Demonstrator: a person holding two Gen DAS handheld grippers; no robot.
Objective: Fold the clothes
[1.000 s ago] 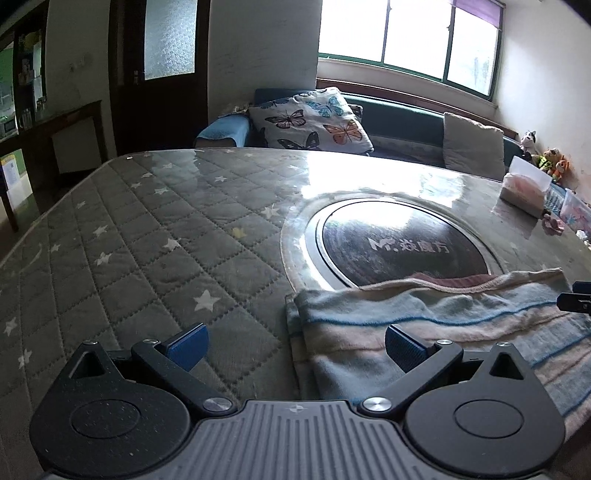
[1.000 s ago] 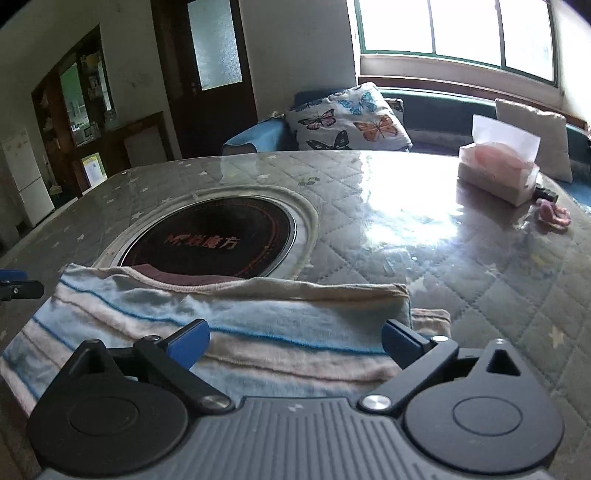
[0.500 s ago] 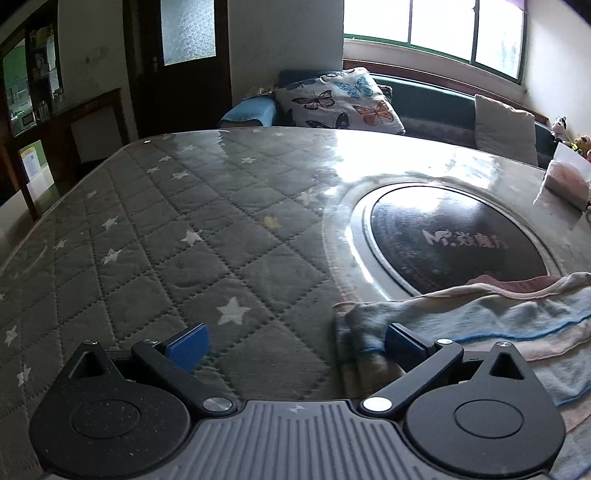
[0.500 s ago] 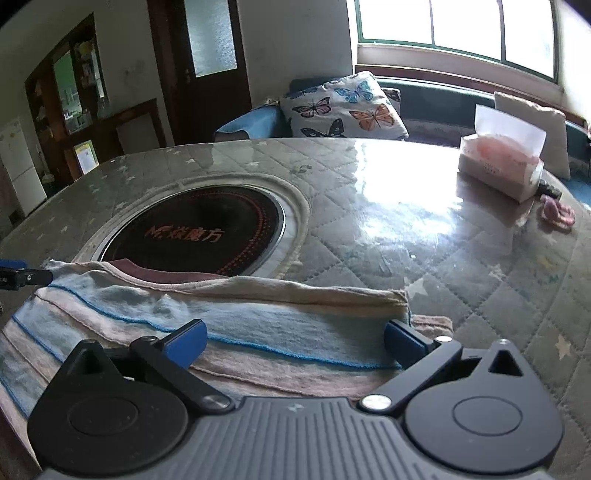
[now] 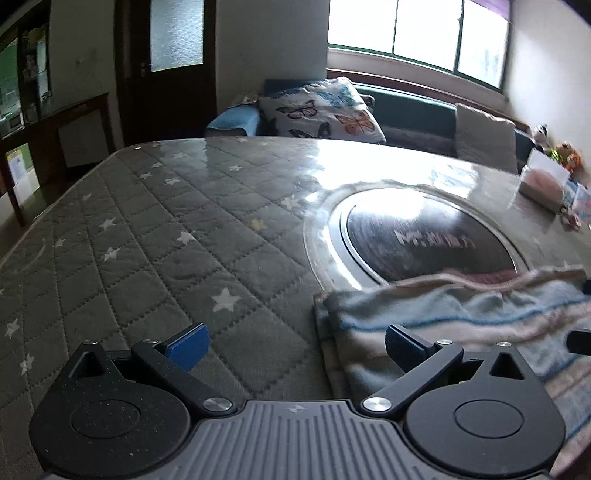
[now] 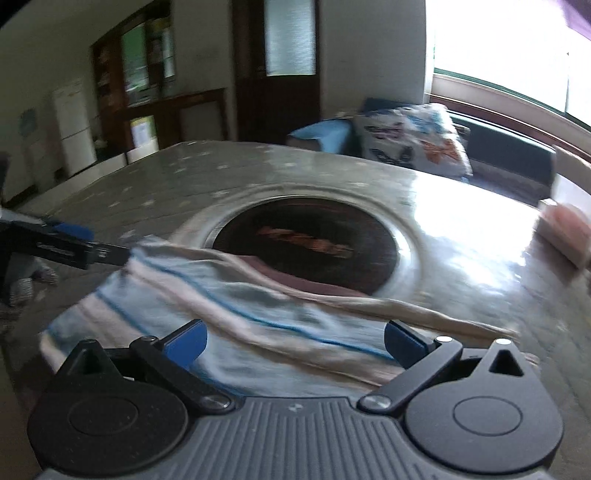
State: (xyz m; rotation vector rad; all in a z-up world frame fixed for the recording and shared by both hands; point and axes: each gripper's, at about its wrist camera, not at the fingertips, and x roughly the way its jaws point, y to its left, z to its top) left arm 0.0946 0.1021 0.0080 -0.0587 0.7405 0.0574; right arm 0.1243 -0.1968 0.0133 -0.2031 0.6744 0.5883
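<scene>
Mid-fold, I hold both tongs spread and empty, left tongs (image 5: 293,341) at the nine o'clock edge of the striped garment (image 6: 236,314) on the quilted surface (image 5: 155,236), right tongs (image 6: 295,339) over it; next comes pinching an edge.

window (image 5: 417,33) backlight glares on table (image 5: 369,162); right view motion-blurred.

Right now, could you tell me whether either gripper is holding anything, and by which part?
Nothing is held. The left gripper and the right gripper are both open, poised over the striped garment on the table.
</scene>
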